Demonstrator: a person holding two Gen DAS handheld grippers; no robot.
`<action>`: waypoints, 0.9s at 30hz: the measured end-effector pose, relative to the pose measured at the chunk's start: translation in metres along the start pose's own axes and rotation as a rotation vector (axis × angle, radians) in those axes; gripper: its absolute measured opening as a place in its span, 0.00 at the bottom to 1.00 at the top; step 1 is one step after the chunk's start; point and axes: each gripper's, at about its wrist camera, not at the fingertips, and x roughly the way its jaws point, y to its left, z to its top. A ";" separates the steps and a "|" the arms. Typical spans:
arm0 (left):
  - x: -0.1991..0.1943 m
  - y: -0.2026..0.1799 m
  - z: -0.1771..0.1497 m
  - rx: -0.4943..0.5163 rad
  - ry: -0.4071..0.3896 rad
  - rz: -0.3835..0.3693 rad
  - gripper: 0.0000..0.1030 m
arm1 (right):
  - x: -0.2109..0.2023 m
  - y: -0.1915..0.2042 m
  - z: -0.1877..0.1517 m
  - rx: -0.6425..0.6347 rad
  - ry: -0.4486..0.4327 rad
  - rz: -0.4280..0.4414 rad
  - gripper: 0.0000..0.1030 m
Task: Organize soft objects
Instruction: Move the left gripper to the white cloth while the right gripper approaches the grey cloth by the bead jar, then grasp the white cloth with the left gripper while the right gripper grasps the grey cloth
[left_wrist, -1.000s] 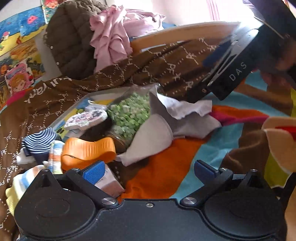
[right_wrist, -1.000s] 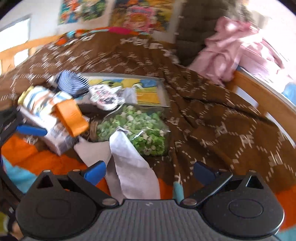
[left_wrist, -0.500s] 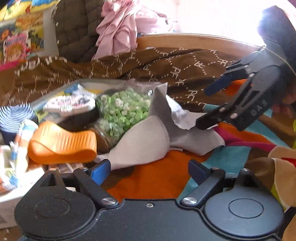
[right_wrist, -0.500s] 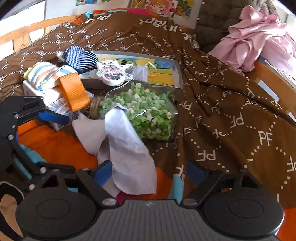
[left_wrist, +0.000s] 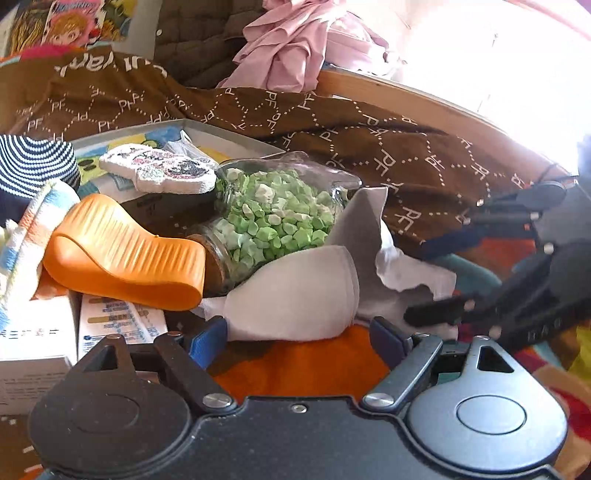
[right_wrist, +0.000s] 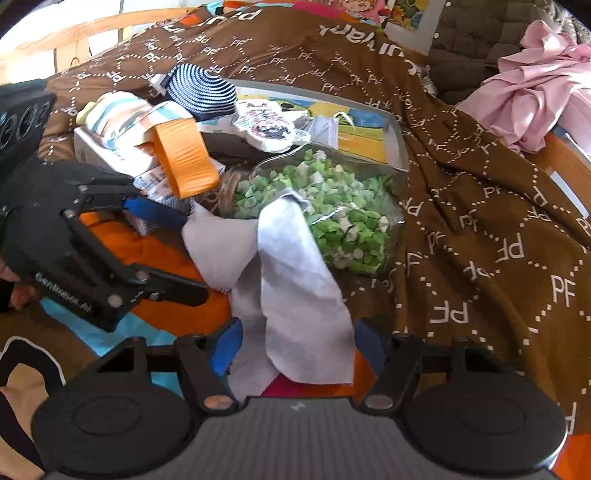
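Both grippers have closed in on the grey cloth since the earlier frames. From the left wrist, the left gripper (left_wrist: 297, 334) is spread wide and holds nothing, its blue fingertips flanking the folded end of the grey cloth (left_wrist: 295, 295), which lies on the orange blanket (left_wrist: 299, 365) against a tipped glass jar (left_wrist: 273, 218) of green bits; the right gripper (left_wrist: 436, 280) stands open just beside the cloth's ragged edge. From the right wrist, the right gripper (right_wrist: 295, 345) is likewise wide and empty, with the cloth's (right_wrist: 295, 280) hanging flap between its fingertips. Light, limp and crumpling, the cloth should pinch easily at that flap; the jar may roll.
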 end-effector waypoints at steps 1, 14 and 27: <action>0.002 0.000 0.001 -0.003 0.002 0.000 0.83 | 0.001 0.002 0.000 -0.009 0.003 -0.001 0.69; 0.016 -0.002 0.003 0.046 -0.019 0.042 0.74 | 0.013 0.011 0.003 -0.027 0.034 -0.039 0.52; 0.018 -0.024 -0.001 0.221 0.031 0.109 0.44 | 0.020 0.014 -0.001 -0.015 0.058 -0.032 0.51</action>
